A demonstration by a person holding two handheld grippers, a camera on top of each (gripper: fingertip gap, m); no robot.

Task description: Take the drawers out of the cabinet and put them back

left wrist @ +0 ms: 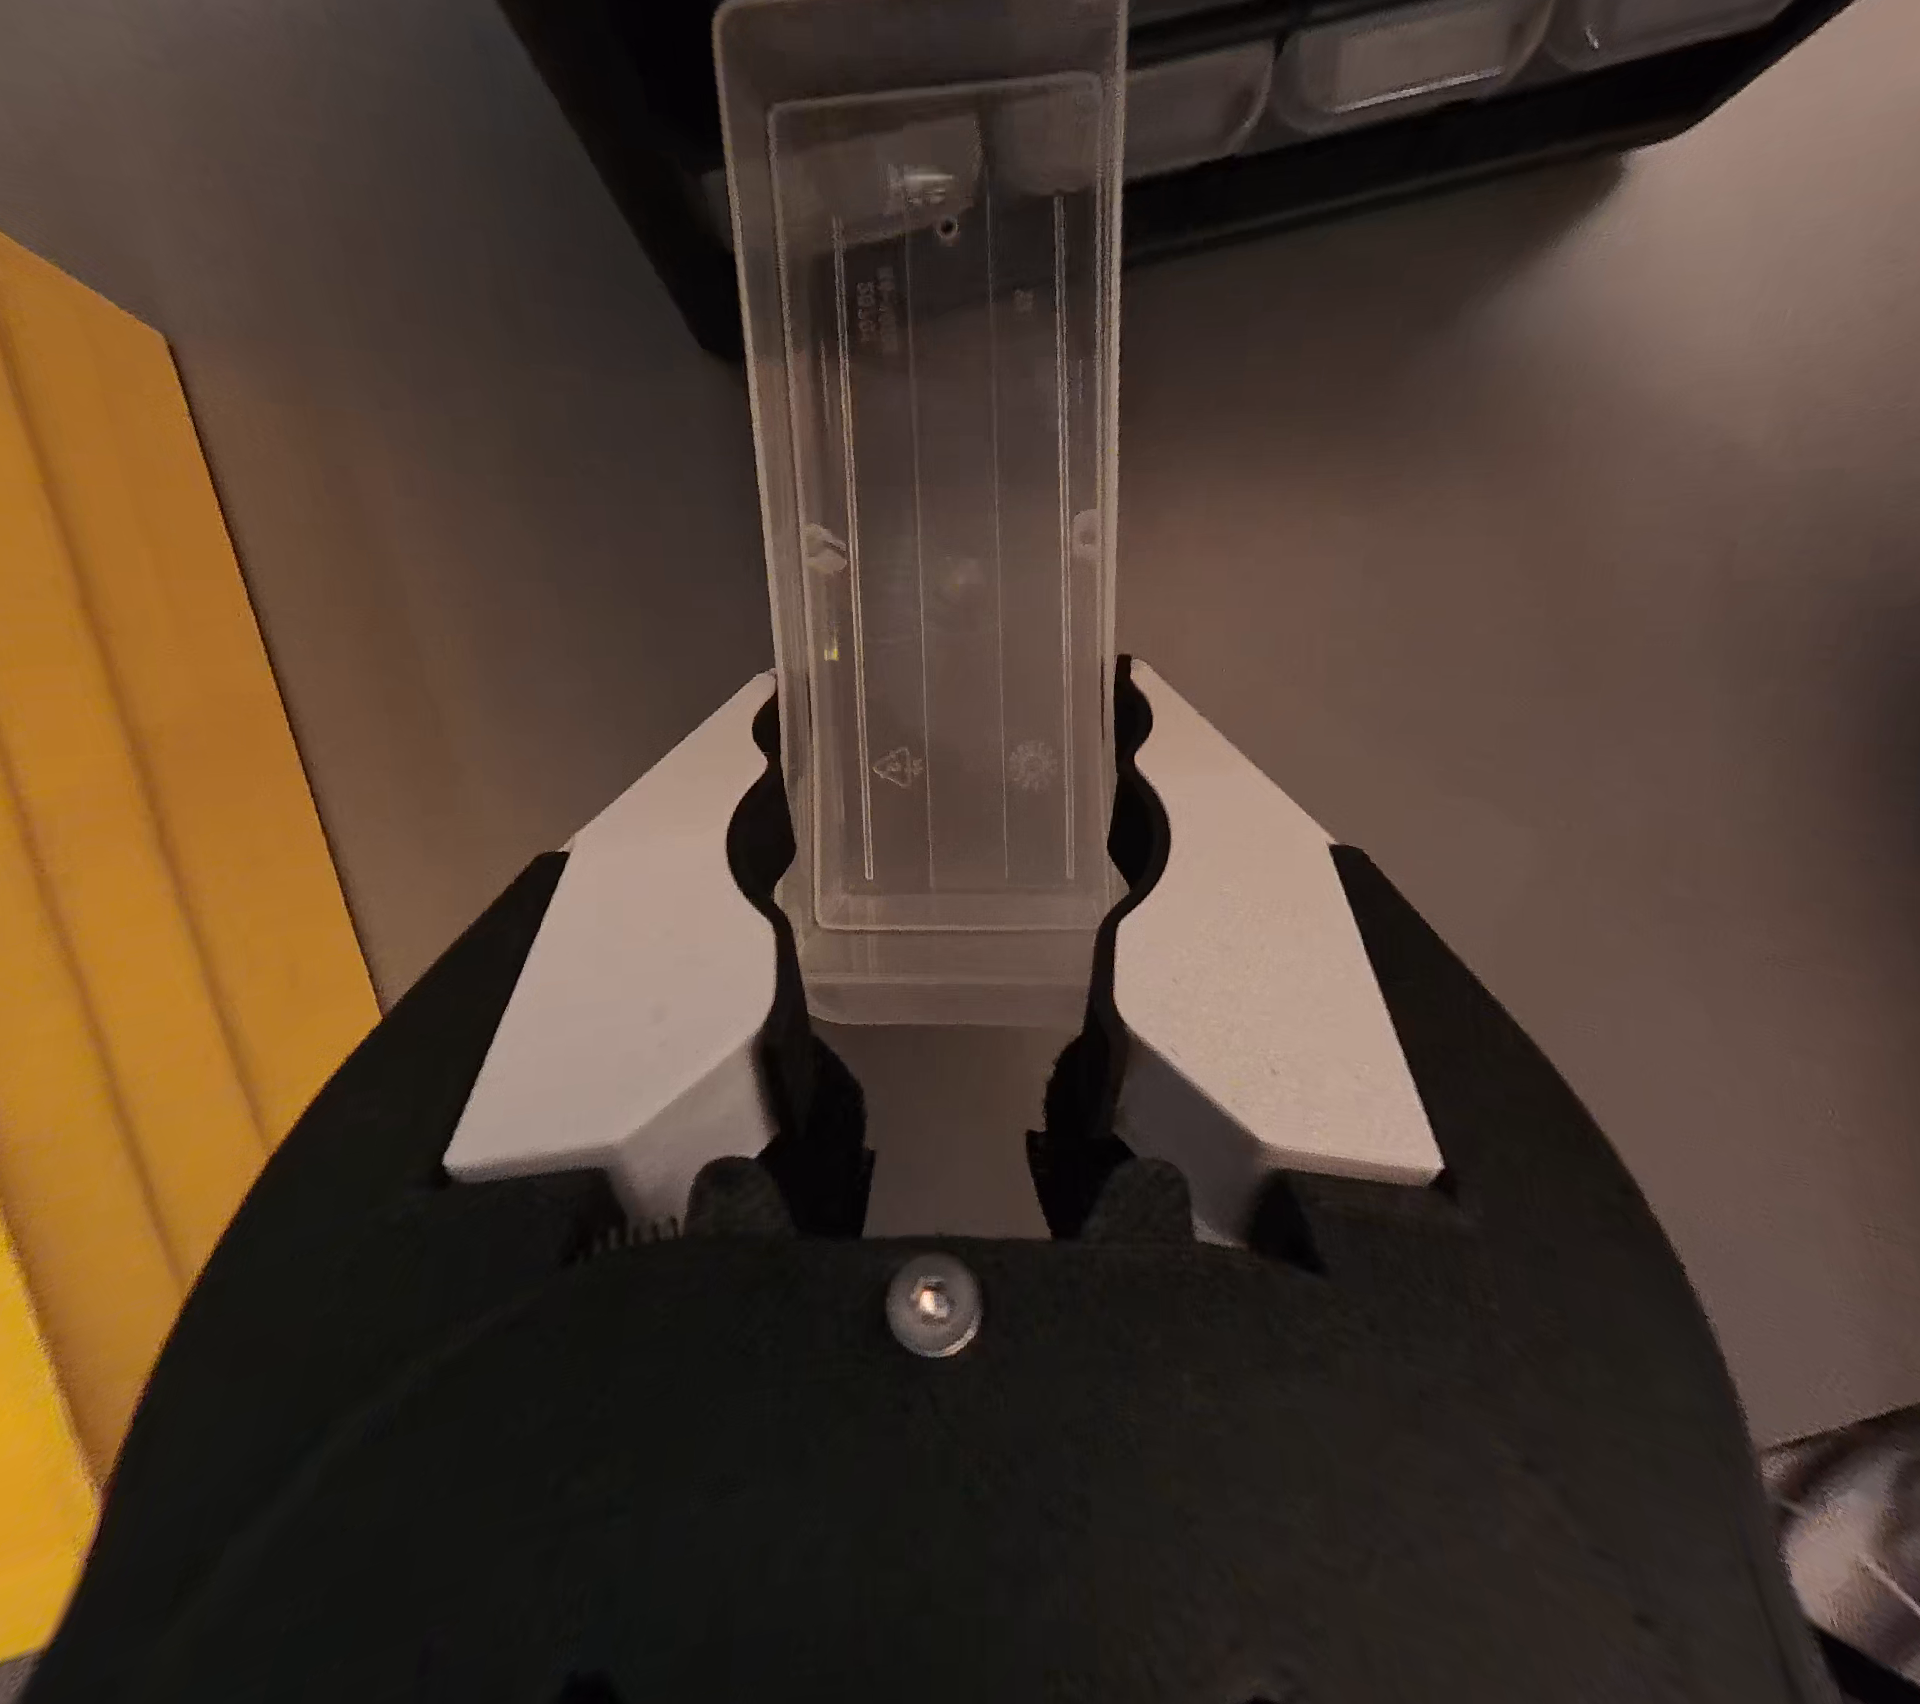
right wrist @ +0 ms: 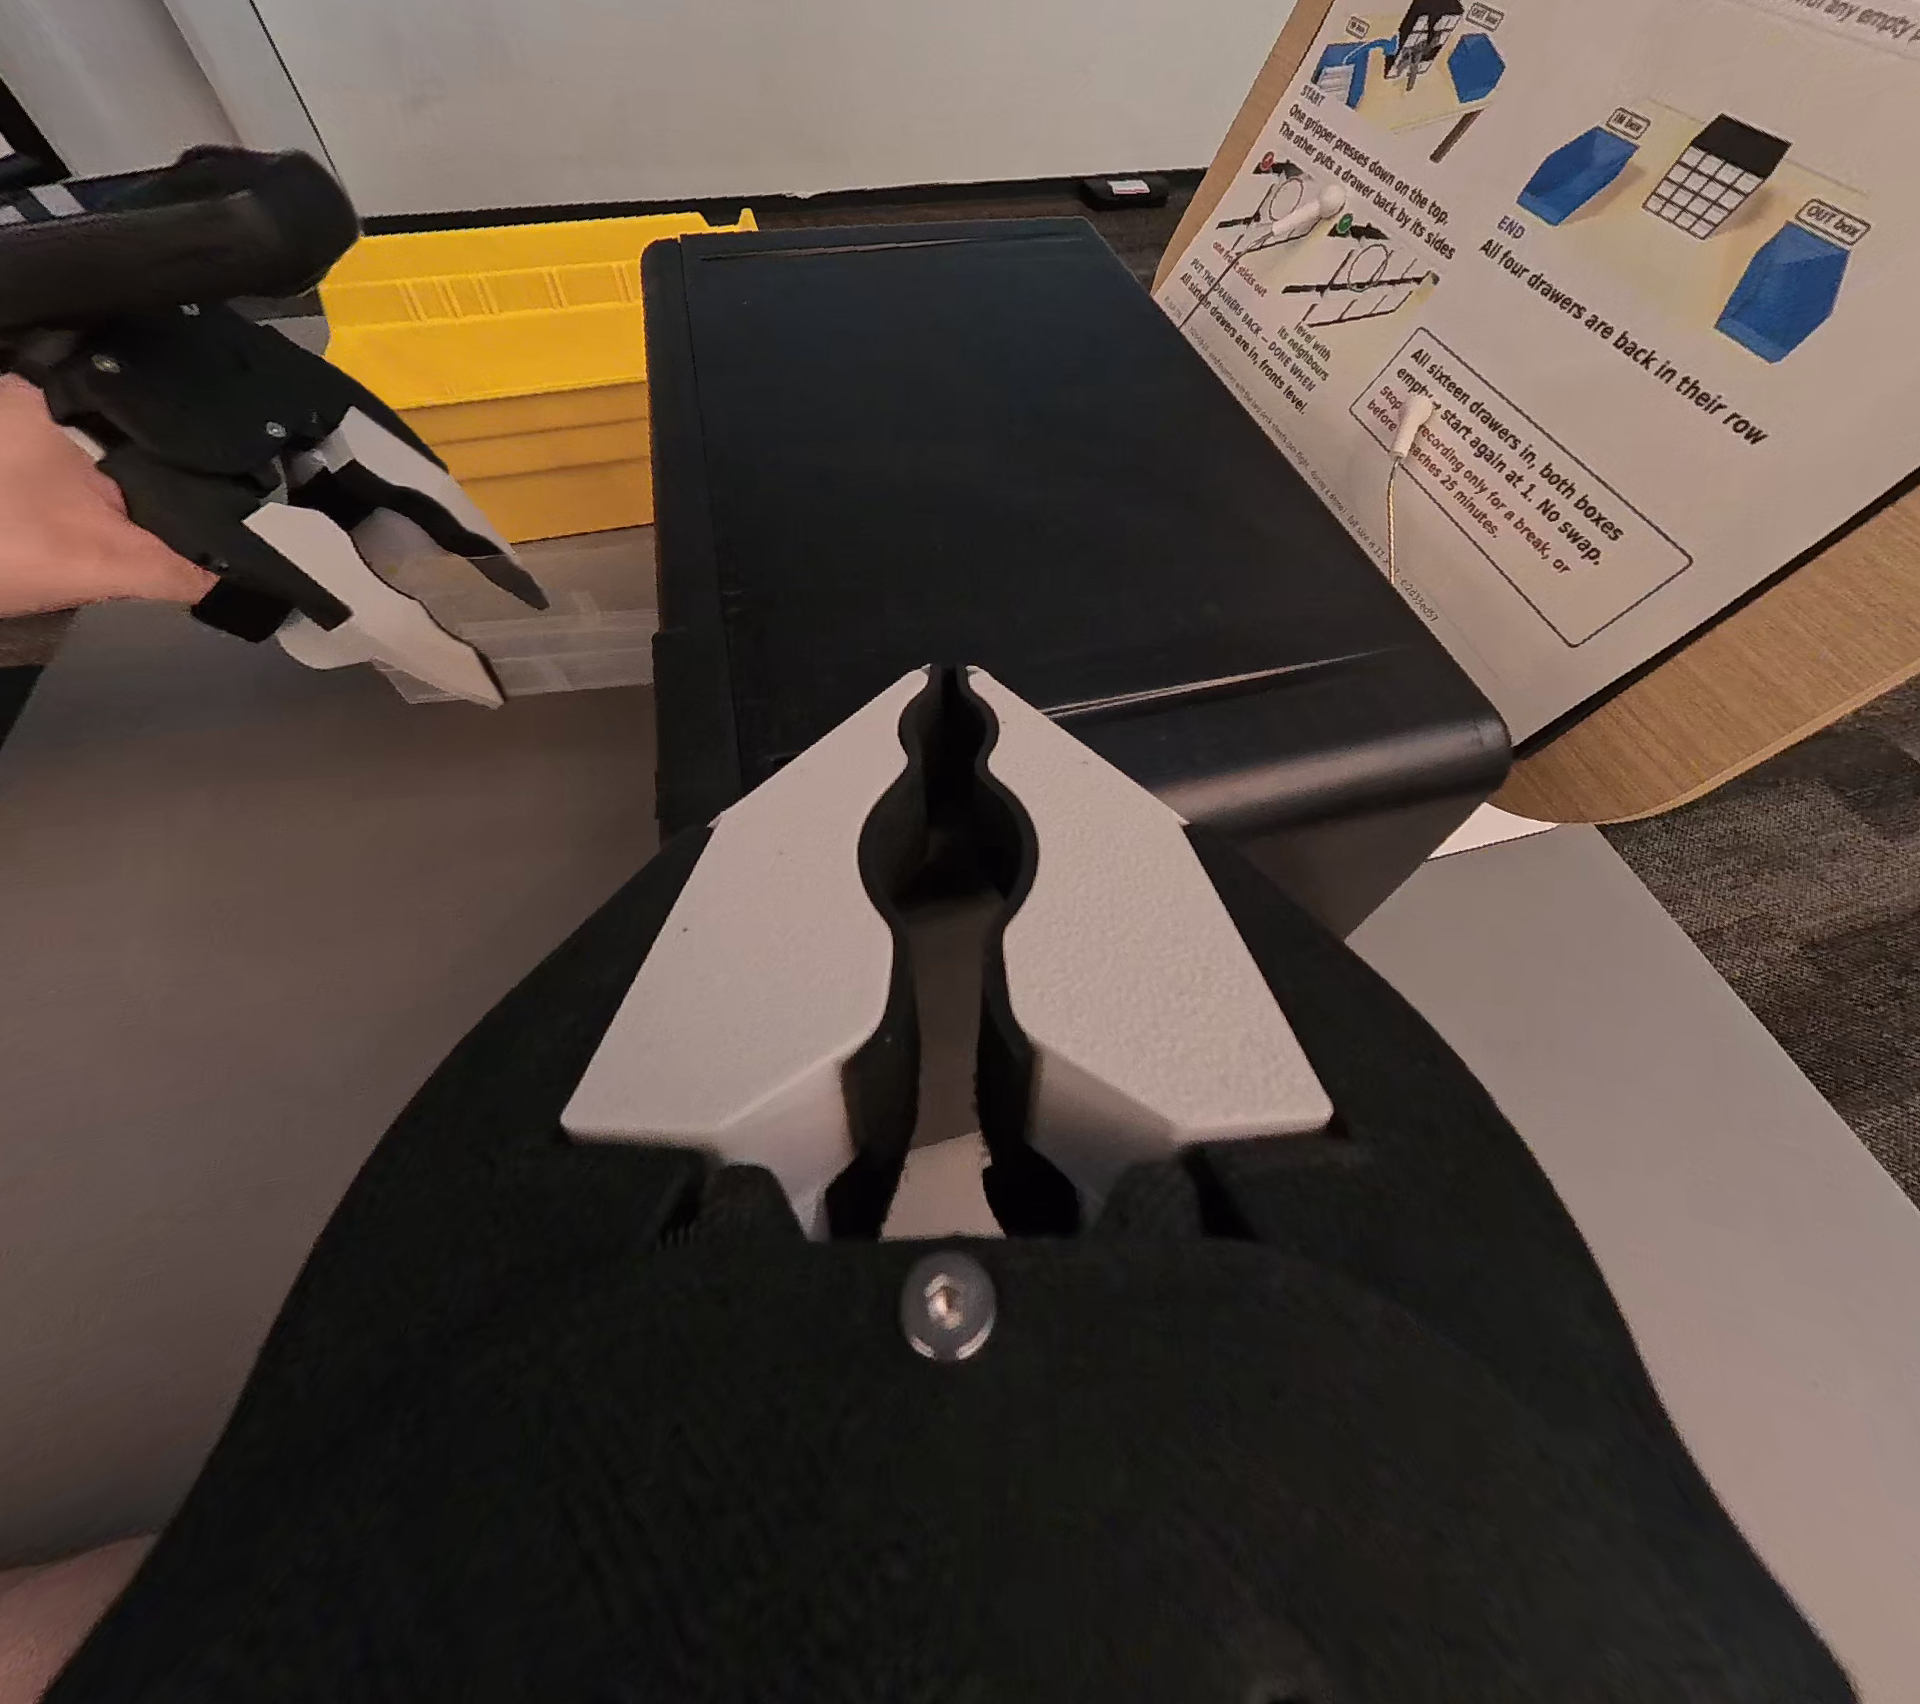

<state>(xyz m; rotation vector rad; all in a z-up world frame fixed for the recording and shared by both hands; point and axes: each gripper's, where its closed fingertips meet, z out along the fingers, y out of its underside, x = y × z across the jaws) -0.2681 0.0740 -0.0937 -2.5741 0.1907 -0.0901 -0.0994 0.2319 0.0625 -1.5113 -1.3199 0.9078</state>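
The left gripper (left wrist: 940, 833) grips a clear drawer (left wrist: 925, 449) by its two long sides, near one end. The drawer points forward, away from the gripper, toward the lower left corner of the black cabinet (left wrist: 1351, 44), and hangs above the grey table (left wrist: 1455, 615). Its far end lies close to the cabinet front; whether it touches cannot be told. Other clear drawers (left wrist: 1403, 65) sit in the cabinet rows. A yellow bin (left wrist: 125, 719) stands to the left.

The right gripper (right wrist: 948, 678) has its fingers brought together, tips nearly touching, with nothing between them. It is positioned at the near edge of the cabinet top; contact cannot be told. In the right wrist view, the left gripper and the drawer appear left of the cabinet, held by a hand (right wrist: 73, 511). An instruction board (right wrist: 1621, 200) leans to the right.
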